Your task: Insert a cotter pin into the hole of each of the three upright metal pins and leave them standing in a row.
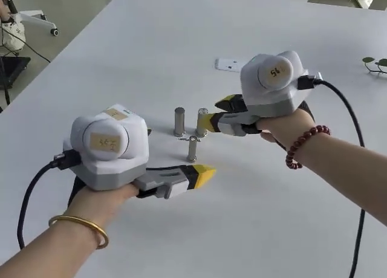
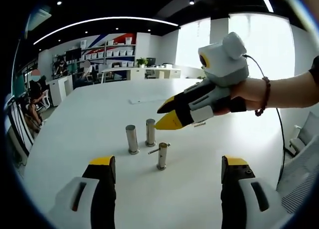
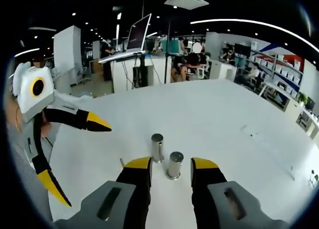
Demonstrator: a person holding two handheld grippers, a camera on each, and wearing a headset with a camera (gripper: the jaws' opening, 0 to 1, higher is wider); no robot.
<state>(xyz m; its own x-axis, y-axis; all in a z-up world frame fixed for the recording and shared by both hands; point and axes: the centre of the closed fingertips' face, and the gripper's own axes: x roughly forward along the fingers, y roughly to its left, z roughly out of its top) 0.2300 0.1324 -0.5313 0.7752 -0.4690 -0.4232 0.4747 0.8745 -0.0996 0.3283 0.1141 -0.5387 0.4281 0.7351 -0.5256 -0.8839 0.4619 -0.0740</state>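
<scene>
Three short metal pins stand upright on the white table (image 1: pixel 151 54). The near pin (image 1: pixel 192 148) has a cotter pin (image 1: pixel 184 138) through its top; it also appears in the left gripper view (image 2: pixel 162 156). Behind it stand two plain pins (image 1: pixel 179 121) (image 1: pixel 202 122). My right gripper (image 1: pixel 217 110) comes in from the right, open. Its jaws straddle one plain pin (image 3: pixel 175 164) without touching it, and the other plain pin (image 3: pixel 157 147) is just beyond. My left gripper (image 2: pixel 168 162) is wide open and holds nothing. It hovers in front of the pins (image 1: pixel 201 175).
A small white card (image 1: pixel 230 64) lies on the table beyond the right gripper. Green leaves (image 1: pixel 376 63) show at the table's right edge. Black cables trail from both grippers. Bare tabletop surrounds the pins.
</scene>
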